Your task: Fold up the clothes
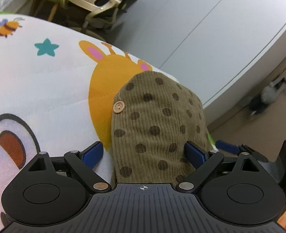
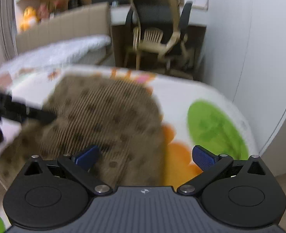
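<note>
An olive corduroy garment (image 1: 152, 120) with dark dots and a wooden button (image 1: 119, 106) lies on a white cartoon-print bed sheet (image 1: 46, 89). My left gripper (image 1: 143, 153) is open wide. The garment's near end sits between its blue pads, and the left pad (image 1: 93, 153) stands apart from the cloth. My right gripper shows at the right edge (image 1: 227, 147). In the blurred right wrist view the garment (image 2: 104, 116) spreads out ahead, and my right gripper (image 2: 145, 156) is open over its right edge. The left gripper (image 2: 16, 110) reaches in from the left onto the cloth.
The bed's edge runs just past the garment, with grey cabinet panels (image 1: 201, 29) and floor (image 1: 259, 128) beyond. A beige office chair (image 2: 158, 35) stands behind the bed by a desk. White bedding (image 2: 65, 50) and a padded headboard (image 2: 65, 25) lie at the far left.
</note>
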Motion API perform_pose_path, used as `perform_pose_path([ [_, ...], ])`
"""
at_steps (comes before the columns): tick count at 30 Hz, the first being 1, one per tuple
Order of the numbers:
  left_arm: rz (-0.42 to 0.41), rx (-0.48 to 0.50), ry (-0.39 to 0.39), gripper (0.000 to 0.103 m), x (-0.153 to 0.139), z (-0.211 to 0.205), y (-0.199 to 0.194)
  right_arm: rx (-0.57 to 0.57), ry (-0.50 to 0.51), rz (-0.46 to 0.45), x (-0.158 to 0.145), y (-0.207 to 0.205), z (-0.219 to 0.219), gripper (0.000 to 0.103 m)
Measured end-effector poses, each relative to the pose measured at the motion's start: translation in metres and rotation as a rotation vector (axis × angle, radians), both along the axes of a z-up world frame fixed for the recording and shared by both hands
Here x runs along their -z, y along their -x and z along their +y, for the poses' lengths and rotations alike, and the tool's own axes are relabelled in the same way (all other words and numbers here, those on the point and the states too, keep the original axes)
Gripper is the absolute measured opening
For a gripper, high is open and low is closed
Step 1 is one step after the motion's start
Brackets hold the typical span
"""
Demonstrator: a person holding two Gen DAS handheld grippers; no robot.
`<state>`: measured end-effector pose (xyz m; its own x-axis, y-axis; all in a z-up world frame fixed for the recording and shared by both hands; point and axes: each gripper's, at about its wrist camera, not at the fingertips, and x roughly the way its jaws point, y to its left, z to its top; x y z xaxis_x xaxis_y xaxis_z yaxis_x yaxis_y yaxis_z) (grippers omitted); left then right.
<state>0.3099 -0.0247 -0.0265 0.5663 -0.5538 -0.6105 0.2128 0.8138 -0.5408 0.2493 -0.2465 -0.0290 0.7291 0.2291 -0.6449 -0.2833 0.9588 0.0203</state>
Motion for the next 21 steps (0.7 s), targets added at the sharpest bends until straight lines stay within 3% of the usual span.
perform_pose_path([
  [10,0.017,0.094,0.133,0.089,0.013,0.009,0.014,0.023,-0.044,-0.009,0.012,0.0,0.0,0.103],
  [15,-0.005,0.08,0.164,0.073,0.007,0.012,0.018,0.036,-0.049,-0.005,0.013,0.002,0.0,0.103],
  [21,-0.048,0.06,0.197,0.065,-0.006,0.033,0.028,0.006,0.008,-0.048,0.01,0.004,0.035,0.103],
])
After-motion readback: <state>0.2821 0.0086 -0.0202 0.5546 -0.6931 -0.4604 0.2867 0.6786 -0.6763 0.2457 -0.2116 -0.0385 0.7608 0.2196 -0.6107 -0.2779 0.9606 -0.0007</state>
